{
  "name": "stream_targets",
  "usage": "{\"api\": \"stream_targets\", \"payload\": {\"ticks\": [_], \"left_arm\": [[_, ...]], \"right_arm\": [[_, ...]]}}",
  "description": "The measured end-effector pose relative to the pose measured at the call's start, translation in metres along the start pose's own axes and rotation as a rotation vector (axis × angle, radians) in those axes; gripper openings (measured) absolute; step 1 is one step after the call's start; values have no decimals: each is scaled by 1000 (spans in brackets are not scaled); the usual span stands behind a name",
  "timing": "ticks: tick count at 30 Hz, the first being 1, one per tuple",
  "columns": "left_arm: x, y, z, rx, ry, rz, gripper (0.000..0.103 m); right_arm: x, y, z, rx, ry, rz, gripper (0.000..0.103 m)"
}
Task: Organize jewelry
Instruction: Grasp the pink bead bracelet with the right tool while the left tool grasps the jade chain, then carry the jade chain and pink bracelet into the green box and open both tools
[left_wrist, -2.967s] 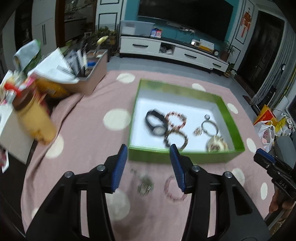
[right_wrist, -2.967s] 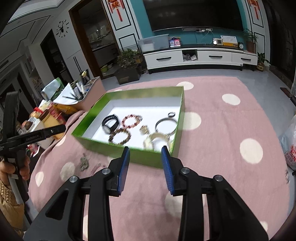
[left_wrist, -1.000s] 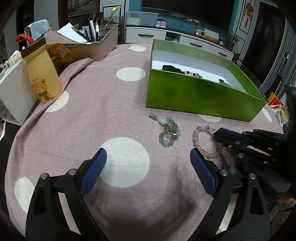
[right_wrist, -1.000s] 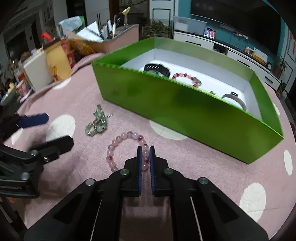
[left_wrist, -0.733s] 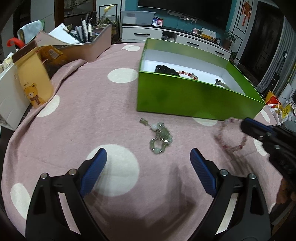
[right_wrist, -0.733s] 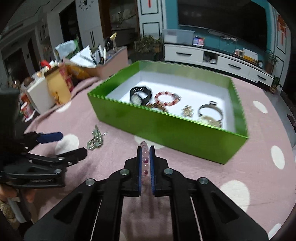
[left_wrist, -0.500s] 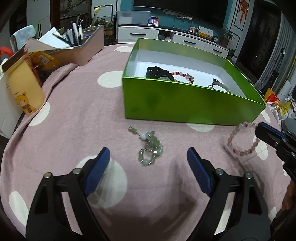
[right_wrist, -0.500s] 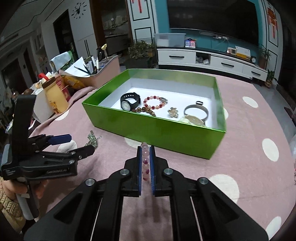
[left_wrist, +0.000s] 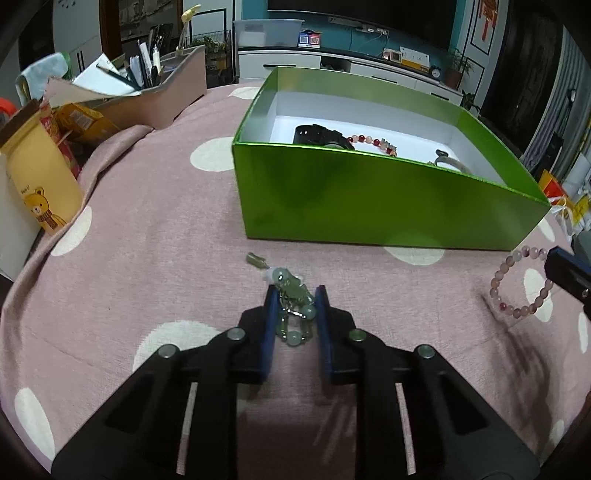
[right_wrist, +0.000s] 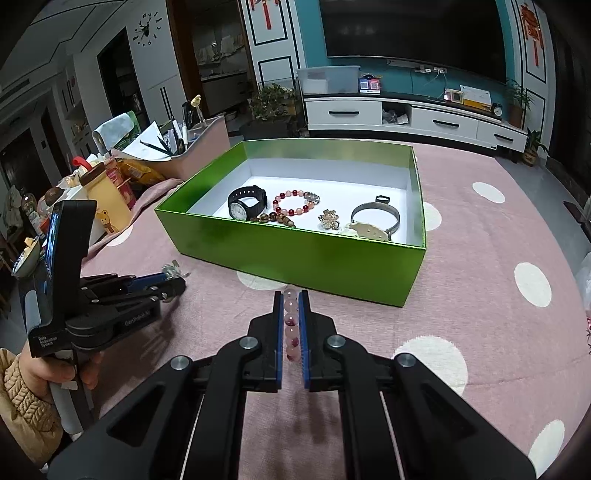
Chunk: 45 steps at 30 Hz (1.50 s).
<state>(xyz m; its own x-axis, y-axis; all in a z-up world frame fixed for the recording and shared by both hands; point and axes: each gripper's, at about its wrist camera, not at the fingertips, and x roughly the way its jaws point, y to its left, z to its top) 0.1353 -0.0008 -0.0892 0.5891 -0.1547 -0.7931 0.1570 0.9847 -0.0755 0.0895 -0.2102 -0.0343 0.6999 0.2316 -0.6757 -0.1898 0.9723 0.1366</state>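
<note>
The right hand-held gripper (right_wrist: 290, 325) is clamped on the pink bead bracelet (right_wrist: 290, 325), the beads stacked in a line between its blue pads, and the left wrist view shows the rest of the loop (left_wrist: 521, 282) hanging free off its tip, clear of the pink dotted cloth on the counter (right_wrist: 498, 295). The green box (right_wrist: 295, 254) lies straight ahead of that gripper, its near wall just beyond the fingertips, and its long axis runs across the line of reach from near left to far right. Inside, a black watch (right_wrist: 246, 201), a red bead bracelet (right_wrist: 295, 203), a metal bangle (right_wrist: 375, 218) and some smaller pieces sit along the near side of the white floor; the far side looks bare. So I'd say the bracelet must go up and forward over that near wall before it is let go.

The left hand-held gripper (left_wrist: 295, 310) is down on the cloth with its pads drawn narrow around the green bead chain (left_wrist: 293, 302). The pads seem to touch the beads on both sides, though I can't be sure from this angle that the grip has fully closed. The chain's clasp end (left_wrist: 256, 259) points away toward the box's near left corner. The right hand is the nearer to dropping its piece in.
</note>
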Motion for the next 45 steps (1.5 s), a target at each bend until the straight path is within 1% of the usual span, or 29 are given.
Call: {"api": "stream_targets", "payload": {"ticks": [4, 5, 6, 7, 19, 28, 34, 42, 45], "left_arm": [[-5, 10, -3, -38, -3, -29, 16], [-8, 11, -4, -40, -6, -36, 14], [-11, 12, -5, -40, -9, -41, 10], [-15, 14, -7, -42, -12, -48, 9], [-63, 18, -19, -48, -65, -111, 9], [-89, 18, -20, -42, -91, -126, 9], [-100, 15, -6, -33, -122, -128, 9], [-110, 8, 33, -10, -159, -135, 9], [-109, 5, 53, -7, -161, -152, 9]], "right_arm": [[-1, 0, 0, 0, -2, 1, 7], [-2, -1, 0, 0, -3, 1, 7], [-3, -1, -1, 0, -4, 1, 7], [-4, -1, -1, 1, -5, 0, 7], [-16, -3, -4, 15, -19, -2, 7], [-34, -5, -1, 15, -51, -6, 7], [-45, -7, 10, 5, -83, -9, 7], [-53, -13, 37, -7, -133, -5, 7], [-54, -14, 48, -17, -150, -11, 7]]}}
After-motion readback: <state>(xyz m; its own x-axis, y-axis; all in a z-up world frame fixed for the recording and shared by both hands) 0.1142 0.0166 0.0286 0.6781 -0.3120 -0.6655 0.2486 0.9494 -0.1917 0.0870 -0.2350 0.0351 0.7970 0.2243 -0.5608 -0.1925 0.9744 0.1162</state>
